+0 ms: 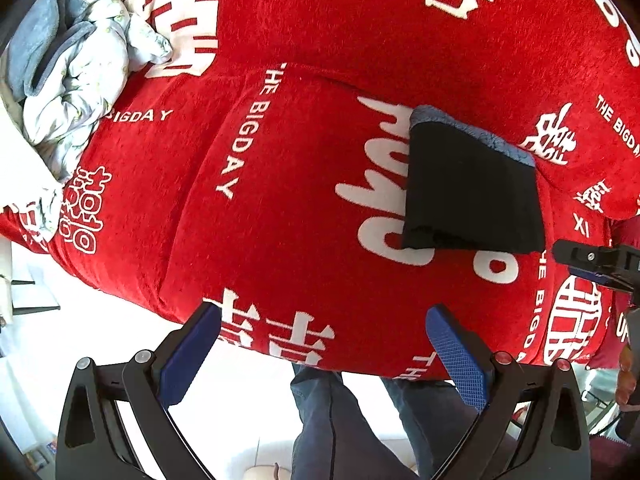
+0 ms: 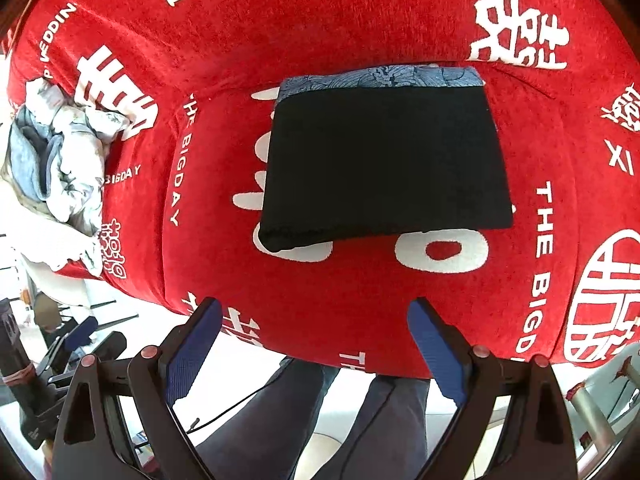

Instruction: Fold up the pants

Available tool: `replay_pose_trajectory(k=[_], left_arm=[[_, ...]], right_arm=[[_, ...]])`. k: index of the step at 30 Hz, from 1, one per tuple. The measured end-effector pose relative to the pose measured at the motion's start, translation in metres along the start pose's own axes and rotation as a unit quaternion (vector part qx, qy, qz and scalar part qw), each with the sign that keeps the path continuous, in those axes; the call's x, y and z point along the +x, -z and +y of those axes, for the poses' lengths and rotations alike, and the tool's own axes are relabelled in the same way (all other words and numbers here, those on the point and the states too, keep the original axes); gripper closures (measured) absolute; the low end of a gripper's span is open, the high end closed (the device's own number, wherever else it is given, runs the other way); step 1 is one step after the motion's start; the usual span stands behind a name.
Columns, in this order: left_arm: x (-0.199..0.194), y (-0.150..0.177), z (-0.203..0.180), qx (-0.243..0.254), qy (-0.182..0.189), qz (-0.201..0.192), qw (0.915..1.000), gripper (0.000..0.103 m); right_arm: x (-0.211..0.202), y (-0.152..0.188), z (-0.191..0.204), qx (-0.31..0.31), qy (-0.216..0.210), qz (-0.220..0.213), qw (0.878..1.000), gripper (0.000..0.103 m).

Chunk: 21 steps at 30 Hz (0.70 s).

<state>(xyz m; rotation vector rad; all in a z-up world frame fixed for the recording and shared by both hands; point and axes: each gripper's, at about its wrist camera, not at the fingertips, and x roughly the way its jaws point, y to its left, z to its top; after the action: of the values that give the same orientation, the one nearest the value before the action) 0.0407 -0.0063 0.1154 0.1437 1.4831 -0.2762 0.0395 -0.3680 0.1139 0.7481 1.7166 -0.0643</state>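
Observation:
The black pants (image 2: 384, 168) lie folded into a flat rectangle on the red blanket (image 2: 360, 24), on top of a folded blue patterned garment (image 2: 380, 76) whose far edge sticks out. The pants also show at the right in the left wrist view (image 1: 472, 192). My right gripper (image 2: 316, 320) is open and empty, held back near the blanket's front edge, short of the pants. My left gripper (image 1: 324, 328) is open and empty, near the front edge and to the left of the pants. The right gripper's tip shows at the right edge of the left wrist view (image 1: 592, 260).
A crumpled heap of pale and grey-blue clothes (image 1: 72, 72) lies at the far left of the blanket; it also shows in the right wrist view (image 2: 60, 164). The person's legs (image 2: 304, 408) stand at the front edge. Dark stands and gear (image 2: 48, 364) are at lower left.

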Motion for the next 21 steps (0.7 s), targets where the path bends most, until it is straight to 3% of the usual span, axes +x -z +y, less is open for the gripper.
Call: replay_pose_trajectory(k=[6,12,21], left_arm=[[0.016,-0.009,-0.021,0.034,-0.007,0.017,0.9992,0.000],[0.039,-0.037,-0.051,0.062,-0.010,0.015,0.9979,0.000],[0.108,-0.076,-0.082,0.046,0.014,0.041,0.9980,0.000]], right_arm=[[-0.003,0.006,-0.035,0.045,-0.003,-0.013,0.999,0.008],[-0.008,0.017,-0.100,0.109,0.007,-0.027,0.994,0.008],[0.016,0.014,-0.172,0.152,-0.029,-0.036,0.987,0.008]])
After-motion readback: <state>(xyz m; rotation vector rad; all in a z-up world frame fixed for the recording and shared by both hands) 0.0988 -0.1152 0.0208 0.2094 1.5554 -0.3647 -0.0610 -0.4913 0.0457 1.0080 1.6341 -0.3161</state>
